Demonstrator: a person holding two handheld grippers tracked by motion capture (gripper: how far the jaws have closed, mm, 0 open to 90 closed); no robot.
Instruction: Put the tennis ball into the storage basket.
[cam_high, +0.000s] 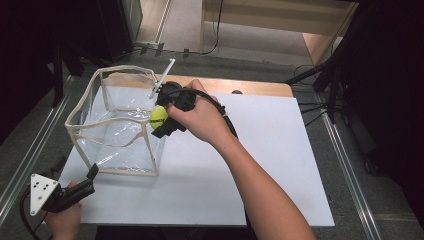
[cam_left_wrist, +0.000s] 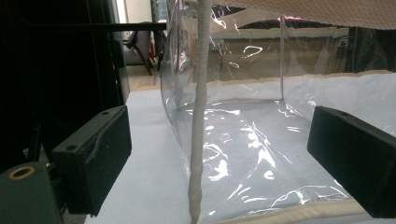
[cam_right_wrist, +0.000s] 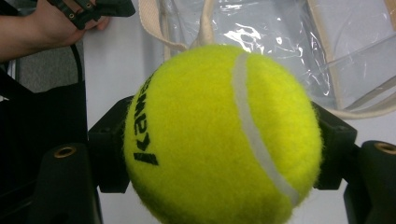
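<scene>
A yellow tennis ball (cam_high: 159, 117) is clamped in my right gripper (cam_high: 160, 123), which hangs over the near right rim of a clear plastic bag (cam_high: 125, 68) with beige trim. In the right gripper view the ball (cam_right_wrist: 205, 116) sits between both black jaws, with the bag's opening behind it. My left gripper (cam_high: 91, 178) rests at the table's front left, just short of the bag's near corner. Its jaws stand wide apart in the left gripper view, on either side of the bag's beige corner seam (cam_left_wrist: 198, 140) without touching it.
The bag stands on a white board (cam_high: 260, 165) laid over a wooden table. A thin white rod (cam_high: 163, 76) pokes up by the bag's far right corner. Metal rails run along the floor on both sides, and dark stands rise at the right.
</scene>
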